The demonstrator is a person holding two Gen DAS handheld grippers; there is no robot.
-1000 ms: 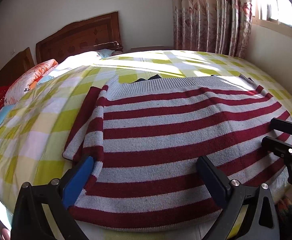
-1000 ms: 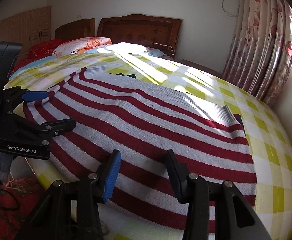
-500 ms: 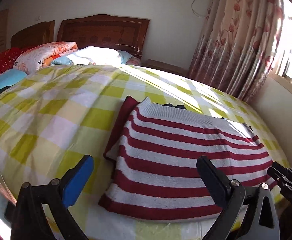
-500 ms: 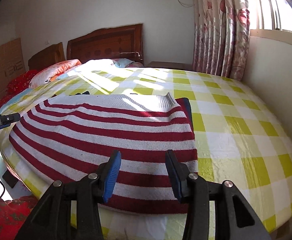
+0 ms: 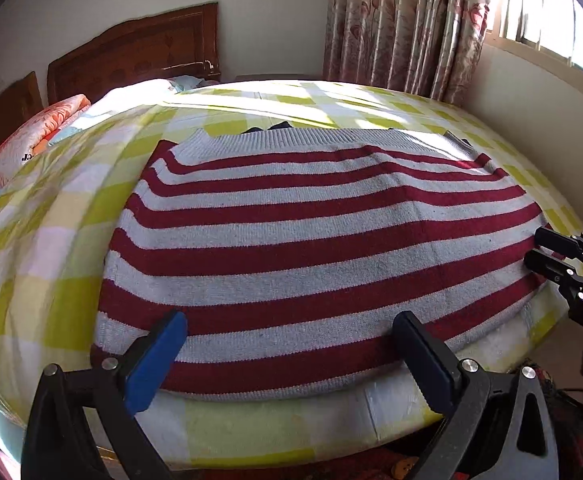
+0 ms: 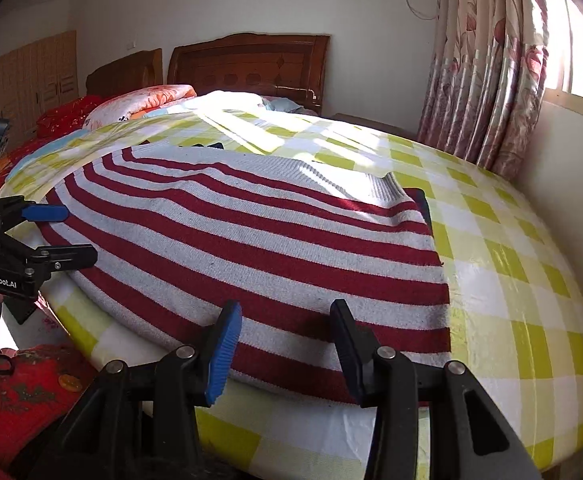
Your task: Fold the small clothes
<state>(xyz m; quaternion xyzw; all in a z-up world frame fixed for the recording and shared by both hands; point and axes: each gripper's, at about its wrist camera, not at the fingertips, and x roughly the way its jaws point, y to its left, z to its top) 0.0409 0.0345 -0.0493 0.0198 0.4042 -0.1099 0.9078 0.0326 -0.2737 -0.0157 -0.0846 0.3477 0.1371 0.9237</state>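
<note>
A red-and-grey striped knit sweater (image 5: 323, 240) lies flat on the yellow checked bed, sleeves folded in, ribbed hem at the far side; it also shows in the right wrist view (image 6: 251, 248). My left gripper (image 5: 291, 344) is open and empty, hovering over the sweater's near edge toward its left side. My right gripper (image 6: 285, 332) is open and empty over the near edge toward the sweater's right side. The right gripper shows at the right edge of the left wrist view (image 5: 547, 252), and the left gripper shows at the left edge of the right wrist view (image 6: 63, 232).
The bed (image 6: 511, 272) has a yellow, white and green checked cover. Pillows and a folded orange quilt (image 5: 31, 140) lie by the wooden headboard (image 6: 251, 64). Floral curtains (image 6: 491, 60) and a wall stand on the right. A red cloth (image 6: 15, 396) lies below the bed edge.
Both grippers swung apart and back up half a second ago; now they are low at the sweater's near edge again, both still open. The sweater has not moved.
</note>
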